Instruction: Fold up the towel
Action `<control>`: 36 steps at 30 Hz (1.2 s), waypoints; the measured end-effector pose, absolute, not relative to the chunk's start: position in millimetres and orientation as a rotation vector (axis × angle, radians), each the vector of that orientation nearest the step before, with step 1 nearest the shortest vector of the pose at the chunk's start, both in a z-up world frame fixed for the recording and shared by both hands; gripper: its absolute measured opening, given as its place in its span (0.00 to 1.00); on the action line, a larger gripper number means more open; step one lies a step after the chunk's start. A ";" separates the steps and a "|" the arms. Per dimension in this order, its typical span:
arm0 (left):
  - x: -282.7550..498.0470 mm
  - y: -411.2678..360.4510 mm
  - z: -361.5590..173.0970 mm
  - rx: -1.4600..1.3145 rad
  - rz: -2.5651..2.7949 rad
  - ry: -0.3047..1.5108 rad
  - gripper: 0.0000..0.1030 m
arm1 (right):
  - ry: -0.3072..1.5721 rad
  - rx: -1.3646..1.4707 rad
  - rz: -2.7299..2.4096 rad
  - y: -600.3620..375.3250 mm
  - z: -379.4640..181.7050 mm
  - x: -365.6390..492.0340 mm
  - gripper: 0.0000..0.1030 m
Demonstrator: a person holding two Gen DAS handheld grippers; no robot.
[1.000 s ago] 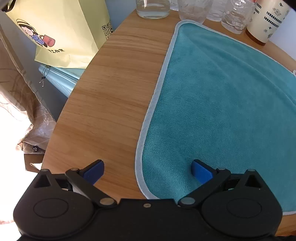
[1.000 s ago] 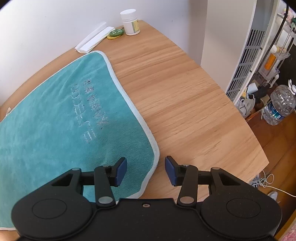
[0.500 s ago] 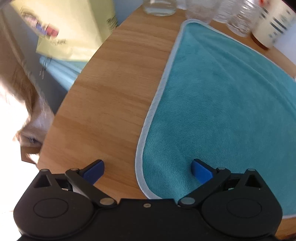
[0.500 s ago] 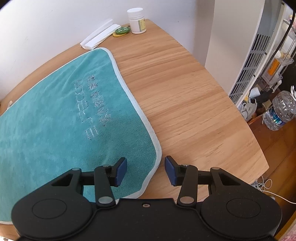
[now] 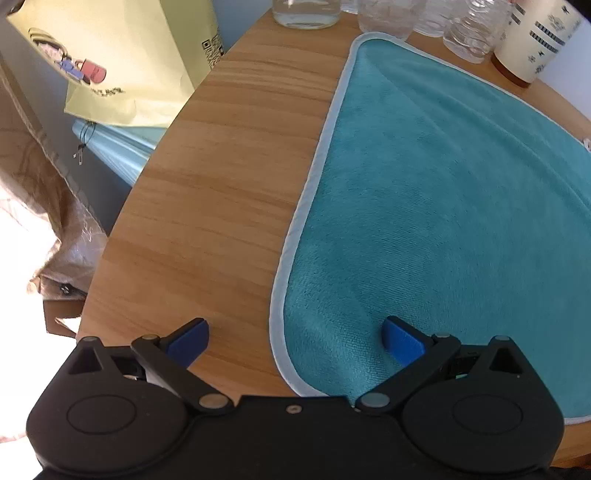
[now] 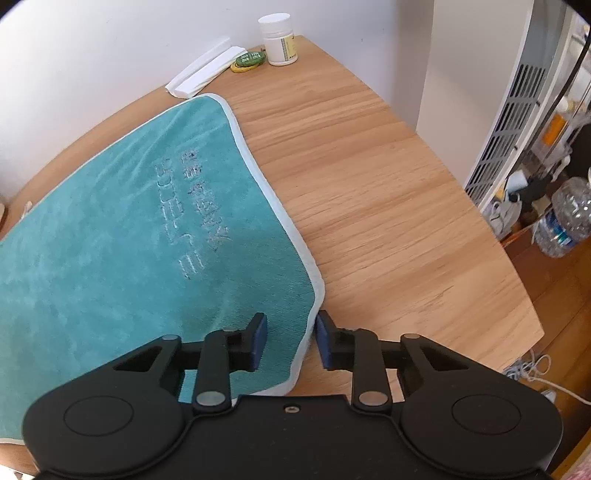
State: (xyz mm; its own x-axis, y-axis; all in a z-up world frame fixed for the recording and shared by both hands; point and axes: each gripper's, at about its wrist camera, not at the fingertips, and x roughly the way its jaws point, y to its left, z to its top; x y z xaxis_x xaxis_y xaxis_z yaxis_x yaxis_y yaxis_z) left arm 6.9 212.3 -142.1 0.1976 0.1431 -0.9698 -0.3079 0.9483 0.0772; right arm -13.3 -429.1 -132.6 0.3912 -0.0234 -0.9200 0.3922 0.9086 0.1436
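Note:
A teal towel point(image 5: 443, 206) with a pale blue hem lies flat on the wooden table point(image 5: 221, 177). My left gripper point(image 5: 295, 341) is wide open above the towel's near left corner, one blue fingertip over bare wood and the other over the cloth. In the right wrist view the same towel point(image 6: 122, 236) shows embroidered lettering. My right gripper point(image 6: 290, 339) is open, less wide, and straddles the hem at the near right corner. Nothing is held by either gripper.
Glass jars point(image 5: 306, 13) and a cream bottle point(image 5: 535, 37) stand at the far edge beyond the towel. A yellow paper bag point(image 5: 122, 55) hangs off the table's left. A white pill bottle point(image 6: 279, 38), a green tin and a white strip sit by the wall.
The right gripper has moved forward and its jaws have narrowed around the towel's right hem. The left gripper has shifted slightly and stays wide open over the left corner.

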 end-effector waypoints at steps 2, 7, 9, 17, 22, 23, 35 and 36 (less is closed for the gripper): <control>6.6 205.5 -137.3 -0.123 0.274 1.320 0.81 | 1.150 0.361 -0.268 -428.2 -132.8 -12.8 0.22; 5.8 192.3 -131.8 -0.054 0.199 1.299 0.51 | 1.155 0.364 -0.264 -427.3 -133.3 -13.7 0.10; 5.8 191.3 -131.6 -0.063 0.184 1.300 0.37 | 1.160 0.357 -0.260 -426.9 -133.3 -13.8 0.07; 1.6 191.1 -131.2 -0.066 0.165 1.351 0.23 | 1.183 0.348 -0.270 -426.1 -132.1 -18.7 0.06; 3.7 196.2 -131.4 -0.087 0.159 1.365 0.25 | 1.193 0.339 -0.263 -426.0 -131.7 -16.5 0.06; 3.5 196.0 -131.4 -0.083 0.158 1.366 0.25 | 1.193 0.339 -0.262 -425.9 -131.8 -16.3 0.06; -6.3 201.0 -125.7 -0.120 0.189 1.393 0.11 | 1.244 0.314 -0.254 -418.5 -126.7 -27.0 0.05; -7.7 202.3 -125.9 -0.133 0.190 1.392 0.11 | 1.240 0.319 -0.258 -419.2 -126.1 -28.8 0.05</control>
State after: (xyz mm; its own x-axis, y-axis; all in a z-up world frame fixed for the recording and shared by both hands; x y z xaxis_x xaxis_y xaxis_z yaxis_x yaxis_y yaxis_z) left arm -7.7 202.3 -125.9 0.1666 0.0546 -0.9845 -0.2113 0.9772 0.0184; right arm -28.8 -419.2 -126.1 0.3055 -0.0196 -0.9520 0.3622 0.9270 0.0972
